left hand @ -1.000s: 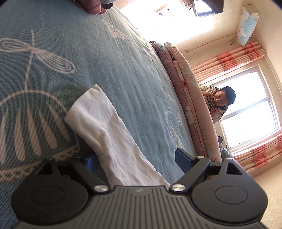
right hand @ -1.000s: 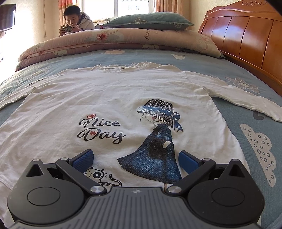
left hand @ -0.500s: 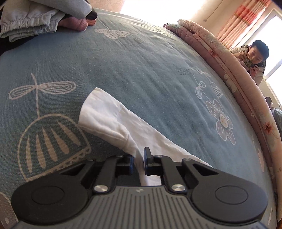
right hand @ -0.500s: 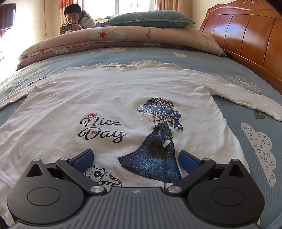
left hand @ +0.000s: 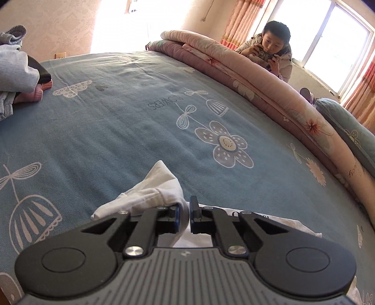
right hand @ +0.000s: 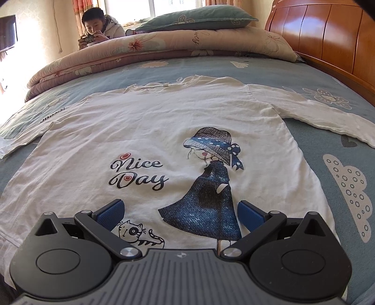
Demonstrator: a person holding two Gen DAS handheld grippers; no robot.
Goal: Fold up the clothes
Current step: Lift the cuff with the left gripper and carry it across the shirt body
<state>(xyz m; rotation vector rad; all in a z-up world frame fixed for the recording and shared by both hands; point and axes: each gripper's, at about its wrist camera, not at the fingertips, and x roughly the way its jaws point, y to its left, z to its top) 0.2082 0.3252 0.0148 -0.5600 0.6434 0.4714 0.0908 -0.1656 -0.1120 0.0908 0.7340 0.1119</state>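
Note:
A white long-sleeved shirt (right hand: 164, 131) with a "Nice Day" print and a girl in a blue dress lies flat, front up, on the blue bed sheet (right hand: 328, 131). My left gripper (left hand: 184, 212) is shut on the cuff end of its white sleeve (left hand: 154, 187), which hangs bunched and lifted off the sheet. My right gripper (right hand: 180, 211) hovers open over the shirt's lower hem, the printed dress between its blue pads, touching nothing. The shirt's other sleeve (right hand: 323, 115) stretches out flat to the right.
A rolled pink floral quilt (left hand: 269, 89) and a green pillow (right hand: 196, 16) line the bed's far side, with a person (left hand: 271, 47) behind them. A pile of grey and pink clothes (left hand: 16, 70) lies at the left. A wooden headboard (right hand: 328, 35) stands at right.
My left gripper closed on the sleeve's end, then rose and rolled, lifting the cuff off the sheet. The right gripper stayed open in place over the hem.

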